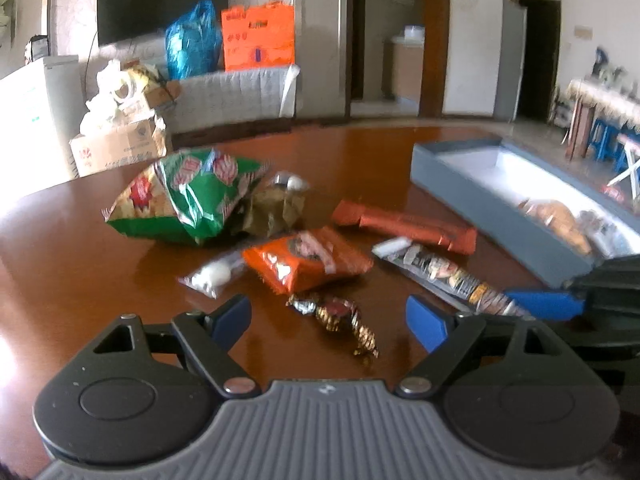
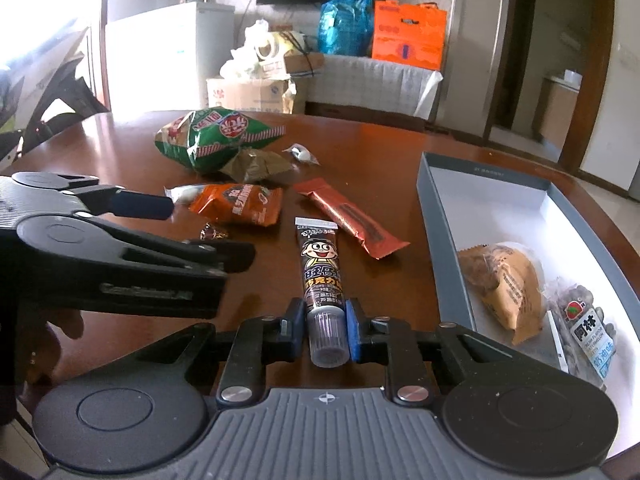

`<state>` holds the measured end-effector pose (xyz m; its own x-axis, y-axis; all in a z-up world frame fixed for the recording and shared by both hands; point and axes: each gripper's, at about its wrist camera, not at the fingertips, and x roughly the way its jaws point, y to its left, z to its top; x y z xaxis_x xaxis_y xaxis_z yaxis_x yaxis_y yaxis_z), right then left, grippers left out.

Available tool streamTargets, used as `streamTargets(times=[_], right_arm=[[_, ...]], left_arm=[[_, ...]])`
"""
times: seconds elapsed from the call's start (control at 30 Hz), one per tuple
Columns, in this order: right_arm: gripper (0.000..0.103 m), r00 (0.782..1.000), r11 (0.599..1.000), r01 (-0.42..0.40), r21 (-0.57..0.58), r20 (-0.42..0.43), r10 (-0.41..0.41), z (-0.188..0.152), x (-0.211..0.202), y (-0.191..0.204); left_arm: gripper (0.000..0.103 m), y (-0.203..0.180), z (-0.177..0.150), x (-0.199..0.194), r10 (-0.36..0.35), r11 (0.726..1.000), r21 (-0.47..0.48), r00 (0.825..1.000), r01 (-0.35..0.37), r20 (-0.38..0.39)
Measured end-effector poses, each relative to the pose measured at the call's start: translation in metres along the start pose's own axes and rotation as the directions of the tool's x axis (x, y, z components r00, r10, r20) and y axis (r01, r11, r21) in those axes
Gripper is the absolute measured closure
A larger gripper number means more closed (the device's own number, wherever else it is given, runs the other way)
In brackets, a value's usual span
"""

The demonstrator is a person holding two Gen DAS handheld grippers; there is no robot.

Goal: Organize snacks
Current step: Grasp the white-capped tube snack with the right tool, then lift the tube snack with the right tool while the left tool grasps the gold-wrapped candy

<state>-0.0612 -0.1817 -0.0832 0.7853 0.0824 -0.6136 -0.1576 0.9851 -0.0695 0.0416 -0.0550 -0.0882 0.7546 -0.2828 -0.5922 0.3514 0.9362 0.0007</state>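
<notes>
Right jaws clamped on the chocolate tube, left jaws wide over a candy.

My right gripper (image 2: 326, 322) has its blue pads pressed on both sides of the clear cap of the dark squeeze tube with a cartoon face (image 2: 320, 268), which points away from me along the glossy brown tabletop (image 2: 380, 152); its Chinese lettering is there, but I can't read it surely. My left gripper (image 1: 328, 320) stands open and empty, the gold-and-red twisted foil candy (image 1: 340, 318) lying on the tabletop between its pads, untouched. Just beyond sit the orange snack pouch (image 1: 308, 258) and the long red-brown wrapper bar (image 1: 404, 226). To my right, the grey shallow box with a white inside (image 2: 434, 216) holds a tan packet (image 2: 506, 288) and a clear nut bag (image 2: 588, 320).
</notes>
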Motion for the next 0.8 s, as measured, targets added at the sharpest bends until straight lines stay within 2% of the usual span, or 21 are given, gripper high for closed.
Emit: streamTargets(times=[0.03,0.1,0.23,0.3,0.33,0.37,0.4,0.47,0.8], right_arm=[[0.079,1.000,1.000,-0.004,-0.002,0.004,0.004,0.000,0.000,0.000],[0.077,1.000,1.000,-0.012,-0.003,0.015,0.012,0.000,0.002,0.002],[0.050,0.999,1.000,0.010,-0.009,0.040,-0.010,0.000,0.007,0.001],[0.049,0.999,1.000,-0.006,-0.013,0.048,0.007,0.002,0.010,0.002],[0.050,0.999,1.000,-0.012,-0.015,0.048,0.013,0.003,0.012,0.002],[0.052,0.999,1.000,-0.026,-0.011,0.044,0.026,0.005,0.013,0.001],[0.065,0.998,0.999,-0.043,0.000,0.039,0.043,0.006,0.014,0.000],[0.075,0.999,0.999,-0.042,-0.002,0.034,0.042,0.007,0.013,0.001],[0.078,0.998,0.999,-0.051,-0.020,0.035,0.051,0.009,0.002,0.007]], left_arm=[[0.026,0.003,0.000,0.004,-0.007,1.000,-0.012,1.000,0.007,-0.021],[0.037,0.009,0.001,0.005,-0.013,0.999,-0.046,1.000,0.013,-0.012],[0.052,0.016,-0.001,0.006,-0.008,0.999,-0.032,1.000,0.008,-0.003],[0.061,0.020,0.000,0.007,-0.012,0.999,-0.039,1.000,0.012,-0.003],[0.064,0.022,0.000,0.008,-0.013,0.999,-0.042,1.000,0.013,-0.004],[0.073,0.024,0.000,0.007,-0.016,0.999,-0.046,1.000,0.016,-0.003],[0.081,0.026,0.000,0.006,-0.029,0.998,-0.051,1.000,0.029,-0.001],[0.082,0.030,-0.001,0.005,-0.045,0.997,-0.057,0.999,0.045,0.001],[0.083,0.036,-0.005,-0.008,-0.073,0.997,-0.032,0.997,0.073,-0.001]])
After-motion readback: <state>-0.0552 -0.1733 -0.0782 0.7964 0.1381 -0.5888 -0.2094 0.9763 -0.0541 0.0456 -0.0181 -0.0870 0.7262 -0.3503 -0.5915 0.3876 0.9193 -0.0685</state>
